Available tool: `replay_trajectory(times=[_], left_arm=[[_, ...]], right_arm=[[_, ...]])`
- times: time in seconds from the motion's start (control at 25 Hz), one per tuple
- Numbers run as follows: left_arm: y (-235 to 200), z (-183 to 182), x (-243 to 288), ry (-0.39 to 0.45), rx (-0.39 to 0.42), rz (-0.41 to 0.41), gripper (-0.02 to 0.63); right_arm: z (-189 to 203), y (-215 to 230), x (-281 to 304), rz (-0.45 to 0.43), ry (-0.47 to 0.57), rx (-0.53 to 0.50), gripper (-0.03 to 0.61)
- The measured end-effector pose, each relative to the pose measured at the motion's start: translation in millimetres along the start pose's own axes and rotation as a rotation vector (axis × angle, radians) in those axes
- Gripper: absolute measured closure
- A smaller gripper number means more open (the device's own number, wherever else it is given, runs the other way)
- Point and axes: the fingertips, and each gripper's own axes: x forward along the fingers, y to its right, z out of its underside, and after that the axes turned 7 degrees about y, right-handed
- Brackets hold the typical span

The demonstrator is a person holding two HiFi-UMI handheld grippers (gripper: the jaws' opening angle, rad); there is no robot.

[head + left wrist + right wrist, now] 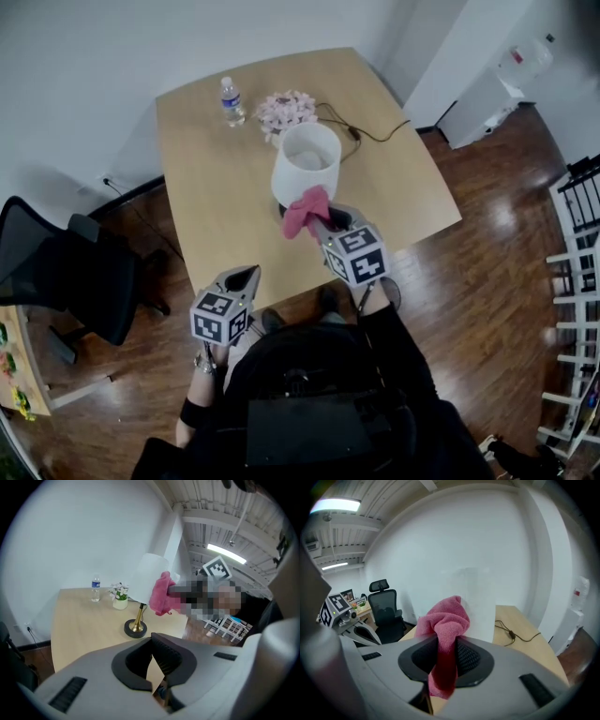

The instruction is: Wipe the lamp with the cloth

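Note:
A table lamp with a white shade [306, 161] and a brass stem on a dark round base [135, 628] stands on the wooden table [216, 206]. My right gripper [319, 220] is shut on a pink cloth [306, 210], bunched against the near side of the shade. In the right gripper view the cloth [445, 634] hangs between the jaws with the shade [473, 602] just behind it. My left gripper [246, 278] is shut and empty, held low over the table's near edge, left of the lamp. From the left gripper view the cloth [161, 595] shows beside the shade [147, 578].
A water bottle [232, 101] and a small pot of pale flowers [284, 111] stand at the table's far side. The lamp's black cord [361, 131] trails to the right. A black office chair [84, 272] sits left of the table, white racks [572, 281] at right.

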Motion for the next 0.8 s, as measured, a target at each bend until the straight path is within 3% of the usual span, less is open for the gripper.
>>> replay_trajectory(times=[0.36,0.64,0.8], left_arm=[[-3,9,-18,-0.012,0.022,0.037,0.612],[-2,17,-27,-0.018,0.021,0.045,0.612],[-5,17,-27,-0.026,0.027,0.05,0.612]], right_arm=[[38,-1,19,0.055,-0.072,0.038,0.5],[80,-23,24,0.014,-0.169,0.089,0.5],[36,-38,3,0.008,-0.068,0.068,0.5]])
